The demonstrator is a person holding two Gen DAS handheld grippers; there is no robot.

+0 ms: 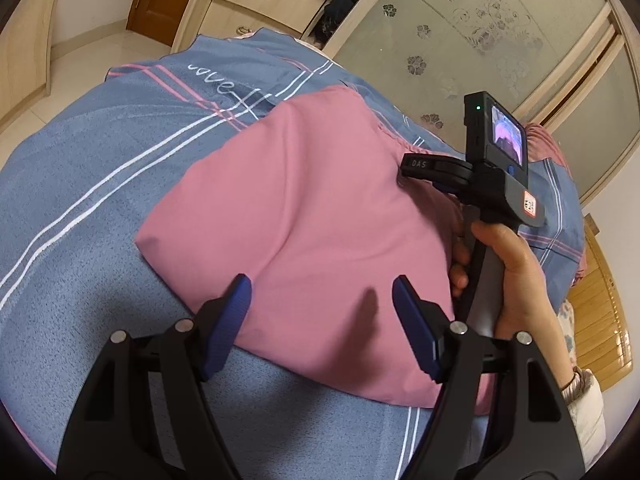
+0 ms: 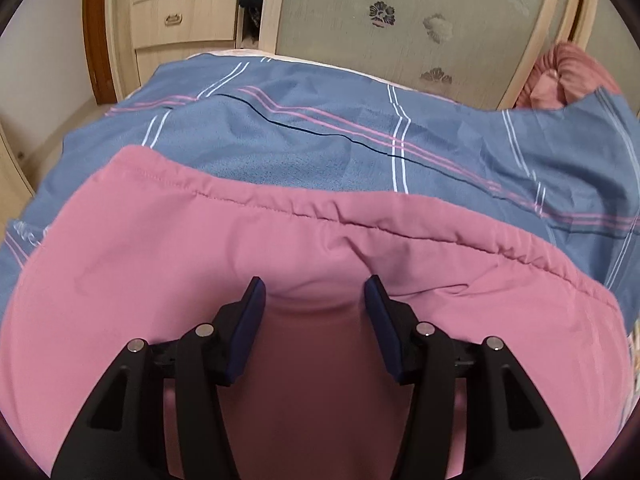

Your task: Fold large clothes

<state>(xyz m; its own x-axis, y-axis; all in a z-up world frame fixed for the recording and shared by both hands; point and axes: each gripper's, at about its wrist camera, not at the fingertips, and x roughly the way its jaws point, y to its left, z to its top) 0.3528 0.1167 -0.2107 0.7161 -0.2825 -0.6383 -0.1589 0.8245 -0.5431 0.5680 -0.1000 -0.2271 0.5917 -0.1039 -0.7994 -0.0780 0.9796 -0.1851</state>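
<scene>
Pink garment (image 1: 304, 208) lying on a blue striped bedcover (image 1: 100, 184), seen from both wrist cameras. In the left wrist view the garment already forms a compact, roughly rectangular bundle with a straight folded edge on the side left of the fingers and a soft crease running away from the fingertips; its near edge lies just below and between the fingers. The left gripper (image 1: 322, 308) hovers over this near edge with its fingers spread wide and nothing between them; whether the tips touch the cloth cannot be told. The right gripper (image 2: 316, 300), held in the person's right hand (image 1: 508, 276), stands over the far right portion of the bundle; in its own view the fingers are likewise wide apart, the pink fabric filling the space beneath and between them and apparently pressed into a shallow hollow just ahead of the tips. A stitched, gathered hem (image 2: 360, 216) runs across the cloth beyond the fingertips, with bare bedcover farther on. Judged from this layout, the main folds appear complete and the sleeves are tucked out of sight; what seems left is flattening, and perhaps one further halving of the bundle
</scene>
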